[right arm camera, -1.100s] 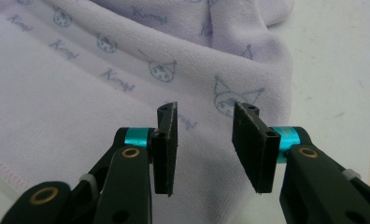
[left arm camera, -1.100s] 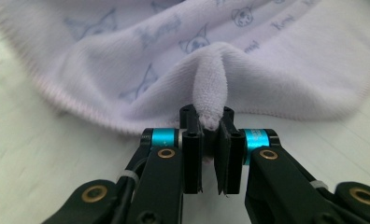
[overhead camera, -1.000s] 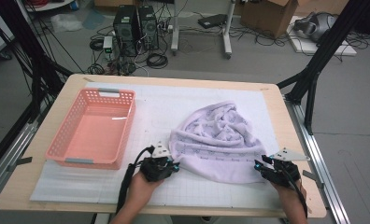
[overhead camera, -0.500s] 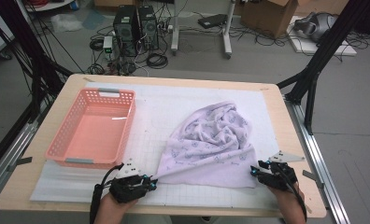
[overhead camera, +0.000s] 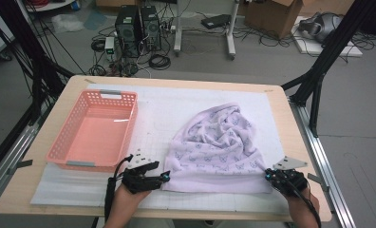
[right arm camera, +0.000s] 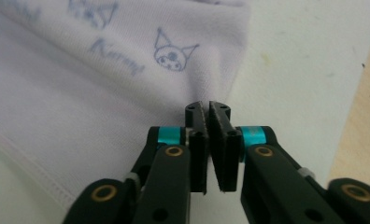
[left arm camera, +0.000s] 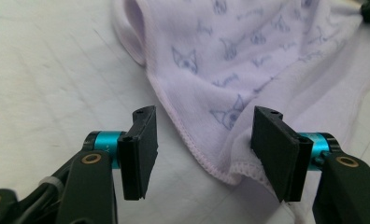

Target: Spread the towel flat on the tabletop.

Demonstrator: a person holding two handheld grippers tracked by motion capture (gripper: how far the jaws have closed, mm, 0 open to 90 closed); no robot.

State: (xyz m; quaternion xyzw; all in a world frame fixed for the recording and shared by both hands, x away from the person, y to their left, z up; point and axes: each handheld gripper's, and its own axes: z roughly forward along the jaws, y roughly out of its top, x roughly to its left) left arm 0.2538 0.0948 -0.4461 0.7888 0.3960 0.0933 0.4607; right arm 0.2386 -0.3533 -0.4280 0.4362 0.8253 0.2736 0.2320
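A lilac towel (overhead camera: 219,147) printed with small cartoon faces lies spread on the white mat, its front hem straight along the near side. My left gripper (overhead camera: 166,176) sits at the towel's front left corner. In the left gripper view the towel (left arm camera: 230,70) lies between the jaws of my left gripper (left arm camera: 204,154), which have just been opening; the hem brushes one pad but is not pinched. My right gripper (overhead camera: 267,175) is at the front right corner. In the right gripper view the jaws of my right gripper (right arm camera: 209,109) have just been closing, and the towel (right arm camera: 80,84) puckers up to their tips.
A pink plastic basket (overhead camera: 58,137) stands at the left of the mat, close behind my left hand. The wooden table edge (overhead camera: 176,216) runs just in front of both hands. Black frame legs, computers and cables stand on the floor beyond.
My left gripper pulled the towel's corner left and toward me, came back a little to the right and opened, letting go of it. The towel now lies flatter. My right gripper stayed put.
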